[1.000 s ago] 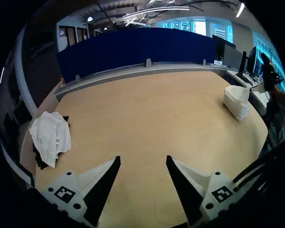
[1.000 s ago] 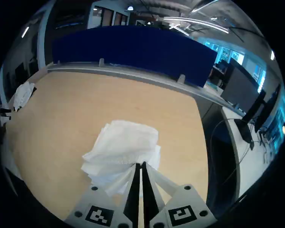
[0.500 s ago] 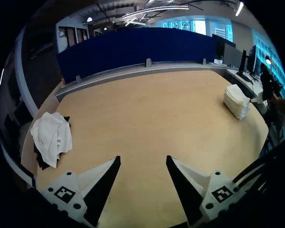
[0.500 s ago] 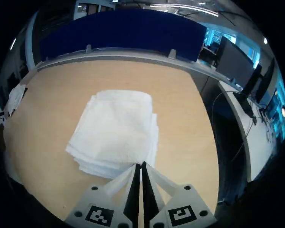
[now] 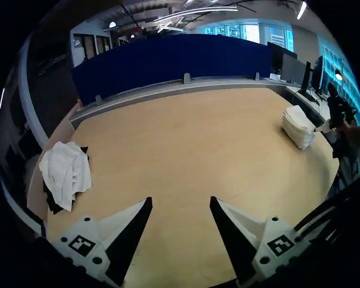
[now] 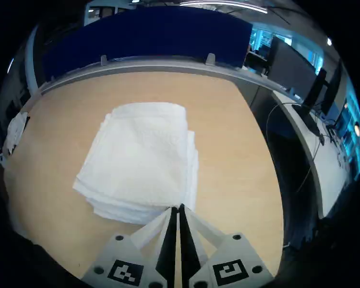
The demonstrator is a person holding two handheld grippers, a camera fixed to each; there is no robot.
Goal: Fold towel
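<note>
Fingers of the left gripper [image 5: 179,201] are standing spread wide apart, holding nothing, and are hanging over a bare stretch of the wooden table [image 5: 194,139]. In the left gripper view, a crumpled white towel [image 5: 65,172] is lying at 9 o'clock near the table's edge, draped partly over something dark [image 5: 49,200] that I cannot make out. At 3 o'clock in that view, well apart from the crumpled one, a stack of folded towels [image 5: 298,126] is sitting close to the table's far corner, with a hand [image 5: 354,133] showing just beyond it. A blue partition [image 5: 180,60] is running along the back of the table at 12 o'clock, and dark monitors [image 5: 289,68] are standing at 2 o'clock.

In the right gripper view, the right gripper [image 6: 178,208] is keeping its fingers pressed together at 6 o'clock. Their tips are touching the near corner of the folded stack, which is lying flat on the table and reaching toward 11 o'clock. Whether any cloth is caught between the fingers cannot be told. The layers of the stack are showing along its near and right edges. The crumpled towel is showing small at 9 o'clock.
</note>
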